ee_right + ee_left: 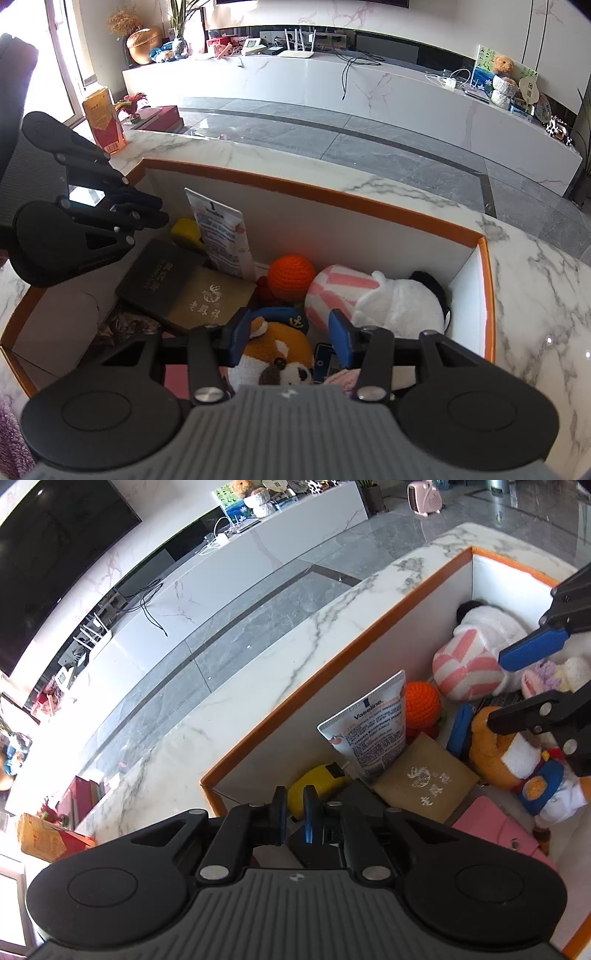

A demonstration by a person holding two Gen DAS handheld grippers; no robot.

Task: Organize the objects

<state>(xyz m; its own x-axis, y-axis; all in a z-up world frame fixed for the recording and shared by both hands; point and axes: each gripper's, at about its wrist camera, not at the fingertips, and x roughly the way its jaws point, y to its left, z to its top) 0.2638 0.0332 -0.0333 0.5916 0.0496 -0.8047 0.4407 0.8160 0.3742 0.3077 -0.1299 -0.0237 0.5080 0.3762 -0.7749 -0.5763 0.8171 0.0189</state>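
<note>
A white box with an orange rim (332,664) (332,201) stands on the marble table and holds the objects. Inside are a Vaseline tube (373,727) (221,236), an orange knitted ball (423,701) (291,275), a pink-striped white plush (469,668) (369,299), a tan box (424,779) (210,299), a black box (155,273), a yellow item (314,782) and a pink wallet (498,830). My left gripper (294,808) (162,210) is shut and empty above the box's left end. My right gripper (291,332) (498,692) hangs open over an orange plush with a blue cap (280,350) (495,757).
The marble table (221,701) (535,295) surrounds the box. An orange carton (105,118) and a red box (159,114) sit at its far left corner. Beyond lie grey floor tiles and a long white TV cabinet (369,88).
</note>
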